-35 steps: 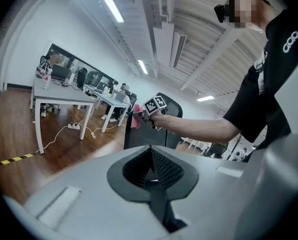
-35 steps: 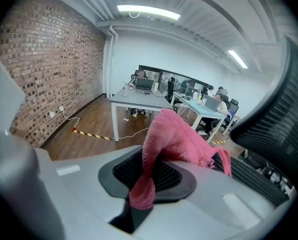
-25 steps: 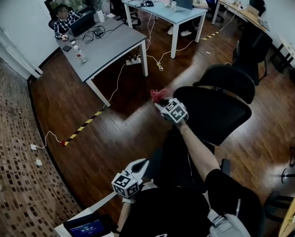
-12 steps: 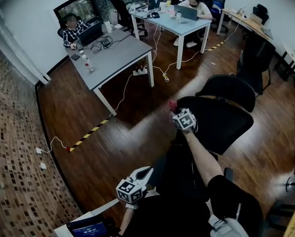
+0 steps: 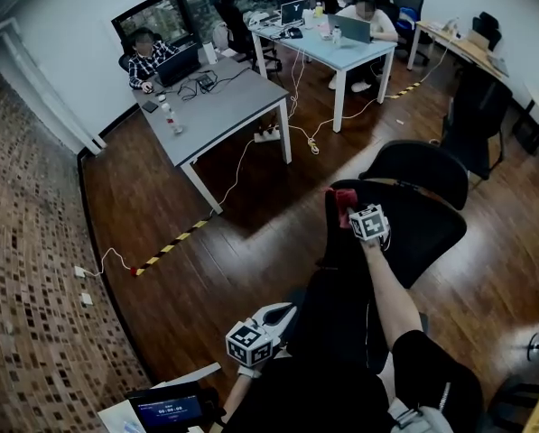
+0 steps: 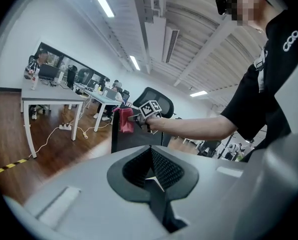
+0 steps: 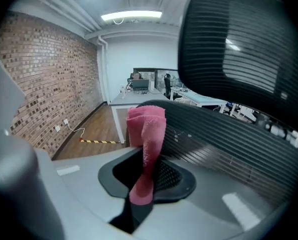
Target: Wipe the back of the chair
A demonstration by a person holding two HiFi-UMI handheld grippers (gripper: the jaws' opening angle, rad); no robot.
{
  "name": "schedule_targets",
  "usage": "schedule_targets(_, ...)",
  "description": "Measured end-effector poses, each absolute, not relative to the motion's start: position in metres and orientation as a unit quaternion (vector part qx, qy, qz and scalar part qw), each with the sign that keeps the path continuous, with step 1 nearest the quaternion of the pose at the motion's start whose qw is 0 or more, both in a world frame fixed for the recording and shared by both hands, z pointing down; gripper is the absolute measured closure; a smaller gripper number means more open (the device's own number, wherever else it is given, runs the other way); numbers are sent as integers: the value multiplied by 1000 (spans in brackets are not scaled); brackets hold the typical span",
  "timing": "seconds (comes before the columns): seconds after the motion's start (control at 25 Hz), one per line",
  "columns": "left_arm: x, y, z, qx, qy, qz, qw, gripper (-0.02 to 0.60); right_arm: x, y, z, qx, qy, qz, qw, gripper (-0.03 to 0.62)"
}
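The right gripper's (image 7: 141, 186) jaws are clenched on a pink cloth (image 7: 146, 126). The cloth rises beyond them and seemingly touches the black mesh chair back (image 7: 228, 139) just to their right. The left gripper's (image 6: 151, 176) jaws are pressed together, with nothing between them.

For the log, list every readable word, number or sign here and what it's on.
"coo": white print on the person's black shirt, an uncertain reading.
Laptop screen: digits, too blurred to read.
Nothing else is legible.
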State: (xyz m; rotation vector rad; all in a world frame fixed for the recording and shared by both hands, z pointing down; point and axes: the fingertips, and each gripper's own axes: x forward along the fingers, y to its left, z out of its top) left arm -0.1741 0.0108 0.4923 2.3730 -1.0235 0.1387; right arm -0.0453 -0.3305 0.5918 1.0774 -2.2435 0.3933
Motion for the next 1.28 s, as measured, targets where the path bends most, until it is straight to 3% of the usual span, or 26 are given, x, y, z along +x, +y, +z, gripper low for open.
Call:
schedule_targets(0.8, -74, 12, 480, 910, -317, 70, 260, 597, 162, -304, 588, 515, -784, 188, 292, 548)
schedule_targets(1.28, -27, 18, 477, 920, -291, 75, 251, 597, 243, -283, 588, 551, -758, 197, 289, 548)
